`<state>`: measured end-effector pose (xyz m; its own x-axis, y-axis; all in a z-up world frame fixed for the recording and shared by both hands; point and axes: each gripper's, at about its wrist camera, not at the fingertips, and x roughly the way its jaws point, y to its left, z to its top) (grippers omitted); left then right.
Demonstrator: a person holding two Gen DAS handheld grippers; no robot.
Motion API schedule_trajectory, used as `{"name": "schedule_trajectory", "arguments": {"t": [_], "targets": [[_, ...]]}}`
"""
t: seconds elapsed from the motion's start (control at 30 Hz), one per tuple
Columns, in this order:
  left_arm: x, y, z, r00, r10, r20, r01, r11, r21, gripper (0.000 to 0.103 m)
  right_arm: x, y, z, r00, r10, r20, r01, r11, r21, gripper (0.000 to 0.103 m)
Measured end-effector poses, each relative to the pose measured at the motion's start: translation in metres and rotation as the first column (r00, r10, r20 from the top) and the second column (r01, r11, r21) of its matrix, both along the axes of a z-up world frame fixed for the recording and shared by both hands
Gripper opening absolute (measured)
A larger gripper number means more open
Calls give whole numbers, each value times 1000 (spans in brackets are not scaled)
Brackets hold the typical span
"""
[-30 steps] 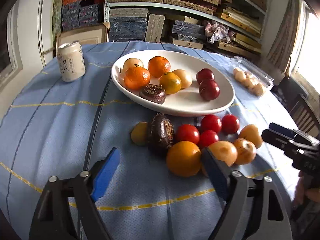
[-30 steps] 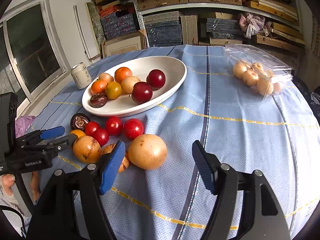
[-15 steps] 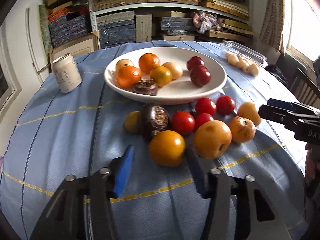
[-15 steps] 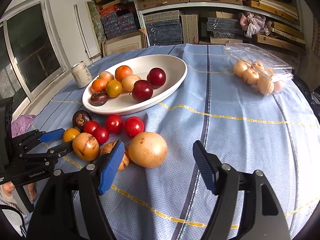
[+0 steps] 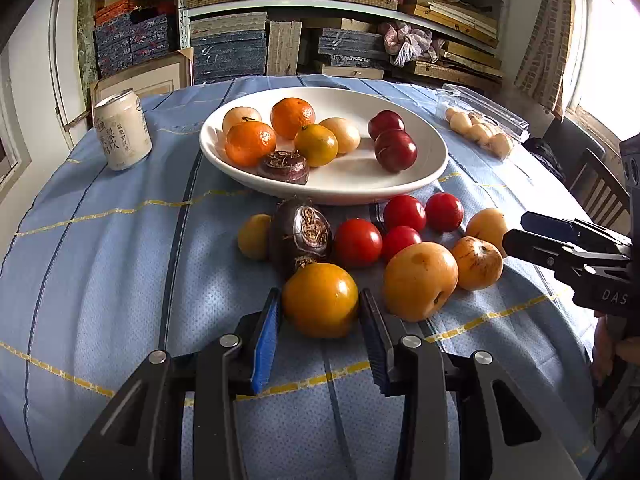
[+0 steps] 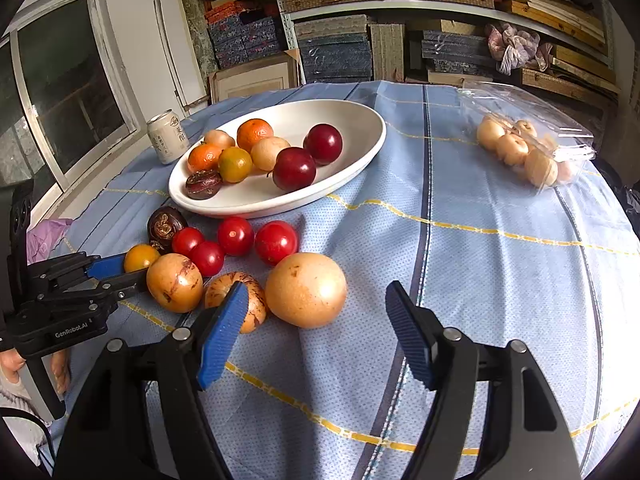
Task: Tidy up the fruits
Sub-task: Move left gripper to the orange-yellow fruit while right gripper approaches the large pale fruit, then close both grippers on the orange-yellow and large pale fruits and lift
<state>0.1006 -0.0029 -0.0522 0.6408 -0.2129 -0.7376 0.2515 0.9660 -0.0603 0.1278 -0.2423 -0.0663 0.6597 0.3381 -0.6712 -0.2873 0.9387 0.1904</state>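
Cloth [image 6: 480, 280] bare beside fruit [image 6: 306, 295]

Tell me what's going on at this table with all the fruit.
A person with a gripper in each hand is sorting fruit into a white bowl. The left gripper has just been closing its fingers around a yellow-orange fruit on the blue cloth, and the pads look to be on its sides. The right gripper hangs open near a big tan fruit, gripping nothing. More fruit lies loose by the bowl.
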Motion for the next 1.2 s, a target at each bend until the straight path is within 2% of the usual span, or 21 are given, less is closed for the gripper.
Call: {"name": "schedule_trajectory", "arguments": {"t": [0.33,0.47,0.5,0.57,0.8,0.97,1.07,1.2], "targets": [[2,0,-5,999,14,-37,-14,1000,2,39,14,6,-3,1000,-23,-19,22,999,-43,66],[2,-1,-6,999,14,-41,-14,1000,3,39,26,4,-13,995,12,-100,-11,1000,11,56],[2,-1,-6,999,14,-41,-14,1000,3,39,27,2,-13,995,13,-102,-11,1000,28,56],[2,0,-6,999,16,-41,-16,1000,2,39,27,1,-13,994,24,-102,-20,999,42,47],[2,0,-7,999,18,-41,-18,1000,0,40,23,7,-12,996,30,-88,-30,1000,0,46],[3,-3,-8,999,11,-40,-11,1000,14,44,24,7,-13,996,30,-88,-30,1000,0,46],[4,0,-7,999,19,-40,-19,1000,-11,39,23,7,-12,996,28,-87,-28,1000,4,46],[0,0,-3,1000,12,-13,-12,1000,-23,39,19,3,-9,998,14,-62,-13,1000,18,46]]}}
